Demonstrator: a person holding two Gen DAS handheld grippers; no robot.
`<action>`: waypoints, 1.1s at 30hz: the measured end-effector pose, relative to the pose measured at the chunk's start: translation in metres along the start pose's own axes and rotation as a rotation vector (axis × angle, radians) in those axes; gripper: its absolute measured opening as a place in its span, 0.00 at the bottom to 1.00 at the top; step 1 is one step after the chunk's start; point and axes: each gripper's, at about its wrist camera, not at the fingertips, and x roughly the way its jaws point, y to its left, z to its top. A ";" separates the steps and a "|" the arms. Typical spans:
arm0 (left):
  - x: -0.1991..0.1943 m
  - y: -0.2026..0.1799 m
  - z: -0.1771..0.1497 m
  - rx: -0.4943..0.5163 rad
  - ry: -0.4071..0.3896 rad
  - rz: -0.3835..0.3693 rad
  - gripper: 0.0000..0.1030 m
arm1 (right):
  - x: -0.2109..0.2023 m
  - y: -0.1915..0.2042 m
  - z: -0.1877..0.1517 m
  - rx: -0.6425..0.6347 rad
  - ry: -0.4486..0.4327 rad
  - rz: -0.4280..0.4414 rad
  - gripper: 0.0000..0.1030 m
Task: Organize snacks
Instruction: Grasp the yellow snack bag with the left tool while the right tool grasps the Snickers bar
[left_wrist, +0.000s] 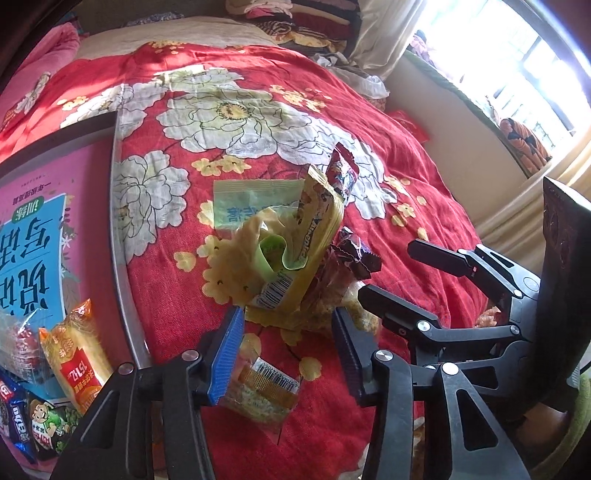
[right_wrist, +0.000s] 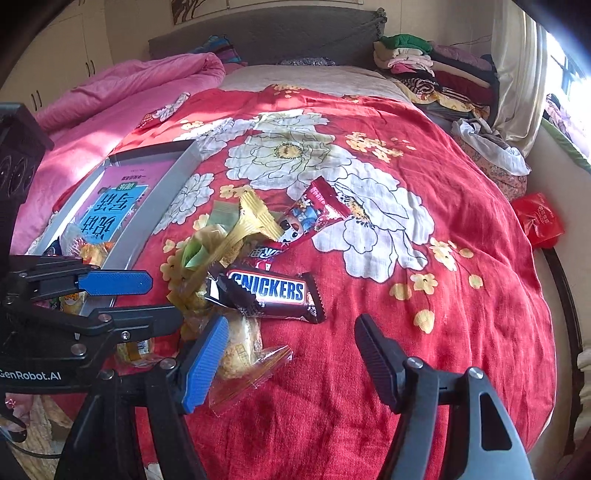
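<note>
A pile of snack packets lies on the red floral bedspread: a yellow wafer packet (left_wrist: 314, 236), a Snickers bar (right_wrist: 271, 291), a red packet (right_wrist: 325, 206) and a clear packet of crackers (left_wrist: 264, 387). My left gripper (left_wrist: 288, 347) is open, its jaws either side of the clear cracker packet, low over the bed. My right gripper (right_wrist: 291, 354) is open just in front of the Snickers bar, with another clear packet (right_wrist: 243, 358) beside its blue finger. Each gripper also shows in the other's view: the right (left_wrist: 406, 273), the left (right_wrist: 162, 295).
A grey-rimmed tray (left_wrist: 118, 236) with a pink and blue liner lies to the left and holds several snack packets (left_wrist: 77, 354). A pink quilt (right_wrist: 122, 96) and folded clothes (right_wrist: 436, 70) lie at the head of the bed. A red bag (right_wrist: 539, 218) hangs off the right edge.
</note>
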 end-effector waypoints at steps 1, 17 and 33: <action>0.001 0.001 0.000 -0.005 0.004 -0.004 0.48 | 0.003 0.001 0.001 -0.008 0.000 0.001 0.68; 0.022 0.002 0.011 -0.006 0.026 -0.005 0.35 | 0.028 -0.017 0.018 0.031 -0.009 0.015 0.54; 0.039 -0.007 0.023 0.003 0.046 0.052 0.34 | 0.044 -0.035 0.021 0.121 0.015 0.064 0.36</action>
